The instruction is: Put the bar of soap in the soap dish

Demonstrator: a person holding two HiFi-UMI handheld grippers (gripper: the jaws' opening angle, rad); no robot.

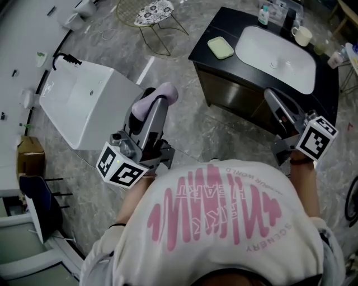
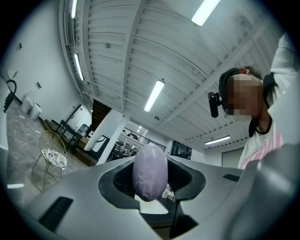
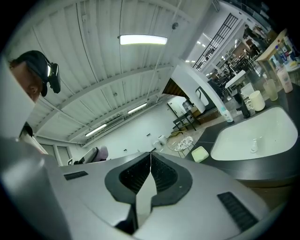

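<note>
Grey veined stone flooring [image 1: 187, 131] was spread across the room, and a black vanity counter [image 1: 210, 36] was set on it at the upper right of the head view. A white oval sink [image 1: 277, 53] was sunk into that counter. The pale green soap dish [image 1: 220, 47] was placed on the dark top just beside the sink's left rim, with nothing seen in it. A cream mug [image 1: 302, 36] and a small bottle [image 1: 263, 15] were stood behind the sink. A wire chair [image 1: 155, 13] with a patterned seat was placed on the floor to the left of the counter, and a white rectangular basin [image 1: 84, 106] with a black tap was set further left, near a cardboard box [image 1: 30, 153]. A ribbed white ceiling with strip lights [image 2: 154, 95] was shown in both gripper views. The bar of soap [image 2: 150, 172], lilac and rounded, was clamped between the jaws of the left gripper [image 1: 158, 105] and held in the air over the floor, well apart from the dish. The right gripper [image 1: 271, 96] was held near the counter's front edge, its jaws pressed together with nothing between them. A white shirt [image 1: 224, 223] with pink print was seen at the bottom of the head view.
</note>
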